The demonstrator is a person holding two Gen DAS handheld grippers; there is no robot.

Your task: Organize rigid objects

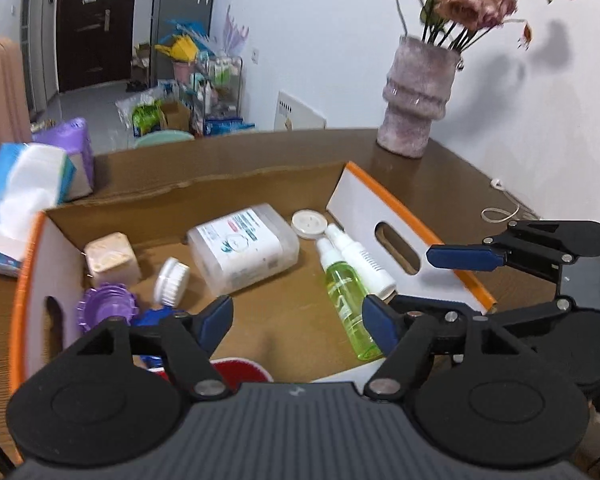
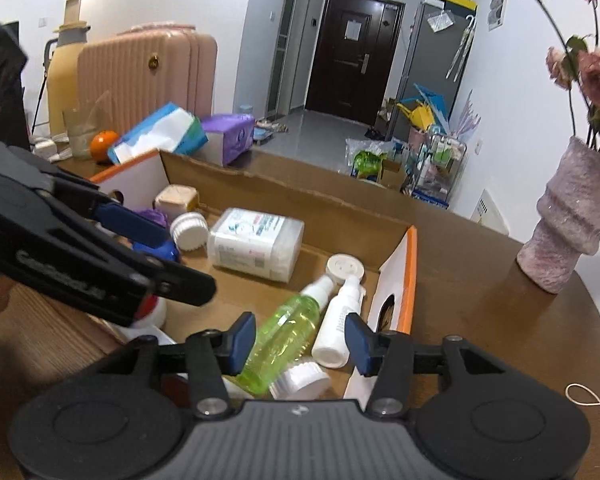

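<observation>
A cardboard box [image 1: 396, 208] with orange-edged white ends sits on the brown table. In it lie a clear wipes tub [image 1: 244, 248], a green spray bottle [image 1: 346, 300], a white spray bottle [image 1: 362, 258], a white round lid [image 1: 310, 224], a beige cube [image 1: 112, 260], a white brush head [image 1: 172, 282] and a purple ridged cap [image 1: 106, 306]. My left gripper [image 1: 298, 318] is open and empty above the box's near part. My right gripper [image 2: 300, 342] is open and empty over the two spray bottles [image 2: 288, 332]; it also shows in the left wrist view [image 1: 436, 276], open, at the box's right end.
A pink vase [image 1: 416, 96] with dried flowers stands at the table's far right corner. Tissue packs [image 1: 24, 196] lie left of the box, beside an orange [image 2: 104, 144]. A white cable [image 1: 500, 212] lies on the table at right. A red-topped item [image 1: 240, 370] sits by the box's near wall.
</observation>
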